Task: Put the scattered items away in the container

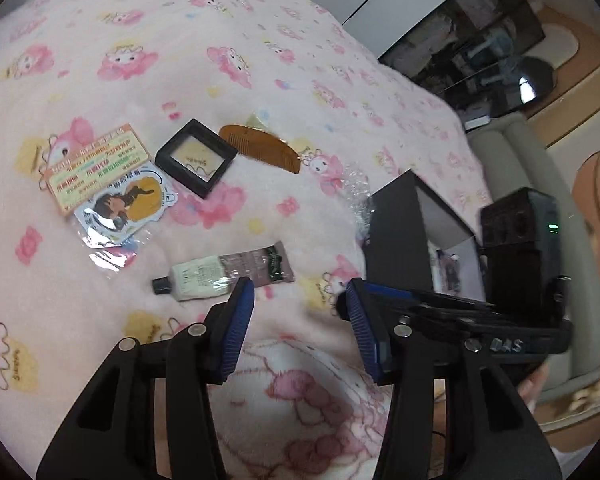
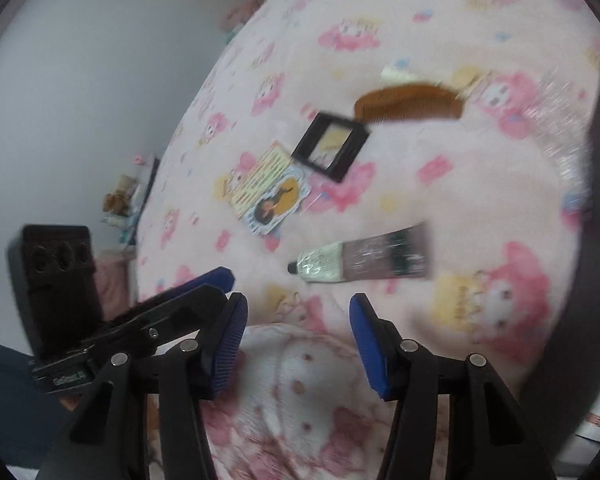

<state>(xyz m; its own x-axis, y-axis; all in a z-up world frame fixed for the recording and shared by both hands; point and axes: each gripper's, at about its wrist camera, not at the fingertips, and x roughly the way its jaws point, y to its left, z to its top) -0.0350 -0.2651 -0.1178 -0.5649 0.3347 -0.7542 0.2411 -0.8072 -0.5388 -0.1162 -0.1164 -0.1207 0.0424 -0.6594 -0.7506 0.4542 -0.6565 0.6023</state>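
Two hand-held claws hover side by side over a pink cartoon-print blanket [image 1: 100, 40], both released, with nothing between their blue pads. The left gripper [image 1: 300, 320] has bare blanket showing in its gap. The right gripper [image 2: 298, 336] is the same, though its view is smeared by motion.

From the left claw, the nearest item is a hand cream tube [image 1: 224, 272], just past the tip of its left finger at about eleven o'clock, cap pointing to nine. Farther out at eleven lie a black framed case [image 1: 196, 156] and, beyond it toward twelve, a brown comb [image 1: 264, 148]. At ten o'clock sit a printed card [image 1: 96, 160] and a glossy sticker [image 1: 120, 204] overlapping it. The container, a black box [image 1: 396, 224], stands open at two o'clock, close to the claw.

The tube looks like the natural next pick. It would be best taken across its narrow width near the middle, with the pads pressed lightly into the soft blanket, then carried to the box.
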